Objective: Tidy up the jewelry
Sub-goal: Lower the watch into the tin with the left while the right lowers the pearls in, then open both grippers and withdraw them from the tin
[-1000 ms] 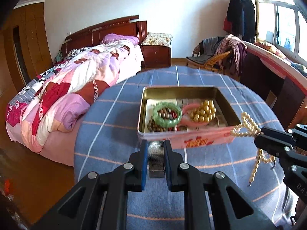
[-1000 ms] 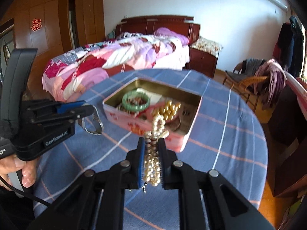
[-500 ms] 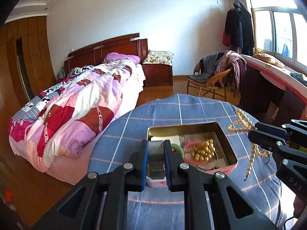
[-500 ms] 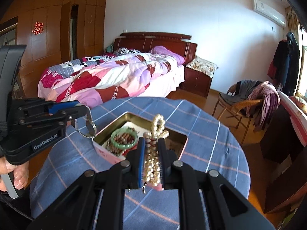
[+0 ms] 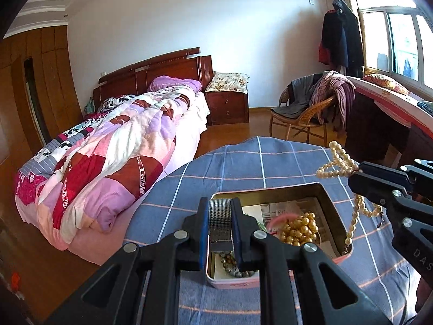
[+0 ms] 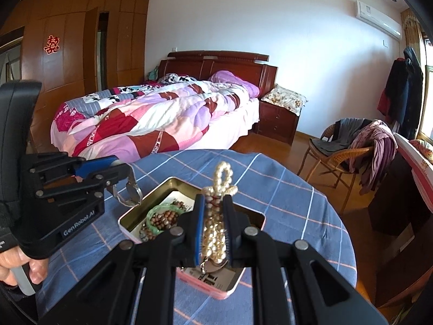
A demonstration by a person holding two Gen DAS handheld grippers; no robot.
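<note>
A pink tin [image 5: 270, 189] with a gold inside stands open on a round table with a blue checked cloth [image 5: 243, 162]. Inside lie a gold bead bracelet [image 5: 297, 230], a green bangle [image 6: 151, 214] and brown beads [image 6: 163, 216]. My left gripper [image 5: 220, 208] is shut on a silver mesh band [image 5: 220, 224], held above the tin's near left corner; the band's loop [image 6: 130, 192] hangs below the fingers. My right gripper [image 6: 213, 203] is shut on a pearl necklace [image 6: 215, 233], whose strands [image 5: 338, 162] dangle over the tin's right side.
A bed with a patchwork quilt [image 5: 113, 146] lies left of the table. A wicker chair piled with clothes [image 5: 311, 108] and a dark desk [image 5: 379, 124] stand at the back right. A person's hand [image 6: 16, 268] grips the left tool's handle.
Both grippers have risen and moved forward, each still holding its piece. The tin has slid down in both views and now lies beneath the fingers; more of the room shows.
</note>
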